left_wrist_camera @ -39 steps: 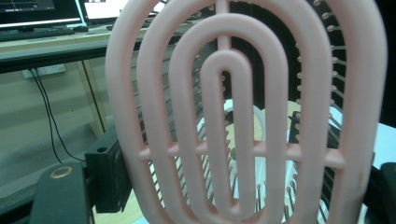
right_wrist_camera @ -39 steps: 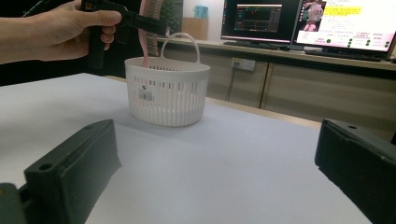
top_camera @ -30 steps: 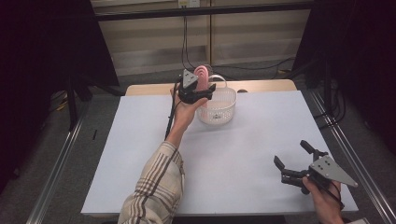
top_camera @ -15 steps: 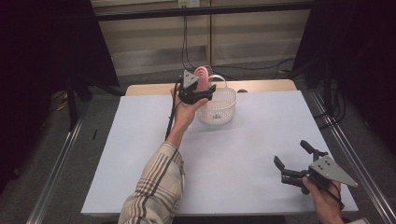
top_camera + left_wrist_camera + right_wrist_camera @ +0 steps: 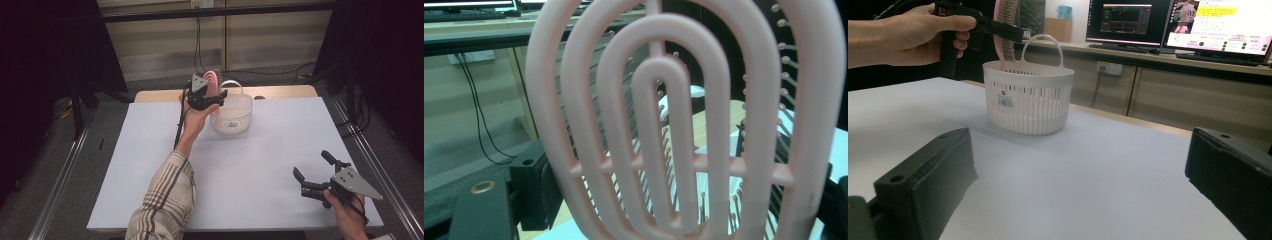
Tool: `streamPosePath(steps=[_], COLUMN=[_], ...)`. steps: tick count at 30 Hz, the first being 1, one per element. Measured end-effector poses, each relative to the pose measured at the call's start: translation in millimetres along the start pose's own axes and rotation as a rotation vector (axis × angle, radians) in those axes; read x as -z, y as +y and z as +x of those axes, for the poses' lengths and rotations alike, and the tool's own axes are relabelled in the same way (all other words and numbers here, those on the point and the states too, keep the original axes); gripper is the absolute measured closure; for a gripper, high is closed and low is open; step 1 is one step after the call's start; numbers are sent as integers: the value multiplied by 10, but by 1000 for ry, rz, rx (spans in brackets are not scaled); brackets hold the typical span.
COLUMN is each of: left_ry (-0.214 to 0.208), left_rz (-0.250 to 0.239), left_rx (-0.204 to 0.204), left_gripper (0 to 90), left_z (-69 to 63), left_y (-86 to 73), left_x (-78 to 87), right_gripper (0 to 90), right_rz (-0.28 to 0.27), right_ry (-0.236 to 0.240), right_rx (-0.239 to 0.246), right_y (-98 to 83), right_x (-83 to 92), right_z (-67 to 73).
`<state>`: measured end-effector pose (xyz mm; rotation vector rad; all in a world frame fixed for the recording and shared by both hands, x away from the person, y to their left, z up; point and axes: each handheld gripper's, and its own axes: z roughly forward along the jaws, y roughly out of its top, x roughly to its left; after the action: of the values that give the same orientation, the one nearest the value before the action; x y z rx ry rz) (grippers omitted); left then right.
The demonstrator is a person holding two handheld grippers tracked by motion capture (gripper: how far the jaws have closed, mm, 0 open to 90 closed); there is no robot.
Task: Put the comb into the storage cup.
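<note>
**Pink hairbrush held upright over white basket as grip loosened**

The left gripper (image 5: 216, 96), held in a raised hand (image 5: 195, 116) at the far side of the table (image 5: 150, 165), carried a pink hairbrush (image 5: 212, 81) upright above the near-left rim of a white slotted basket (image 5: 231, 114). In the left gripper view the brush's looped, open-work back (image 5: 674, 125) stood close before the camera, bristles showing through the gaps, with the black jaws at either side of its lower part. The jaws had just been opening, with the brush between them; whether the pads pressed on it at that moment could not be told from the pictures. In the right gripper view the brush (image 5: 1004, 35) hung on edge with its lower part dipping inside the basket (image 5: 1028, 102), just behind the arched carrying handle (image 5: 1044, 46).

The basket stood near the table's far edge, on the white surface, well apart from the right gripper (image 5: 314, 172). That gripper lay low at the near right corner, its jaws spread wide with nothing between them, pointing across the table towards the basket. A plaid sleeve (image 5: 162, 200) covered the left forearm. Monitors (image 5: 1178, 25) glowed on a bench behind the table.
</note>
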<state>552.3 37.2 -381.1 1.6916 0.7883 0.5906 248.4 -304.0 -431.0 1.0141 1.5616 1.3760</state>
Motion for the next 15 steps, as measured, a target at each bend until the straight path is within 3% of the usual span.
streamPosePath(steps=[10,15], left_ry=[15,12], left_rz=[-2,-3], left_rx=[8,35], left_gripper=[158,149], left_z=[53,88], left_y=[5,-1], left_x=[15,21], right_gripper=[0,0], right_rz=[1,1], right_ry=[1,4], right_rx=[2,4], right_y=[-2,-1], right_x=[-7,-5], right_z=[2,5])
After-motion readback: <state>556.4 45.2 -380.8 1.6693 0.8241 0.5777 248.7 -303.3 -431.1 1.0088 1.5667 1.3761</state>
